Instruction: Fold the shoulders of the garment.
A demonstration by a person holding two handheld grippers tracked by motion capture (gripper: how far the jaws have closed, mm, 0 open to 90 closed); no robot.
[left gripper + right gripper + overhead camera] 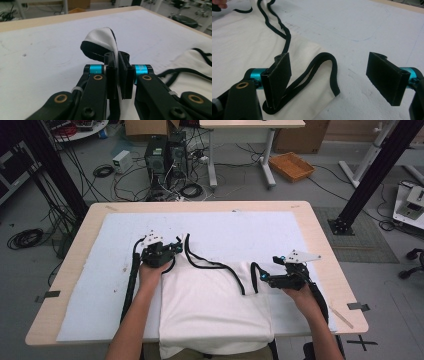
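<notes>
White top (215, 305) with black straps (212, 264) is lying between the tongs; left gripper (117, 60) is pinching its corner, right gripper (332, 82) is gaping beside a strap loop (322, 67).

Wooden table (320, 227), white sheet (250, 230) on it, white garment (210, 305)

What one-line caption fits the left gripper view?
Left gripper pinches the white garment's black-trimmed edge above the white table cover.

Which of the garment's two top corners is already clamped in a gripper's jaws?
The corner on the person's left: the left gripper is shut on the white garment there. At the other corner the right gripper stands open around the black strap loop.
</notes>
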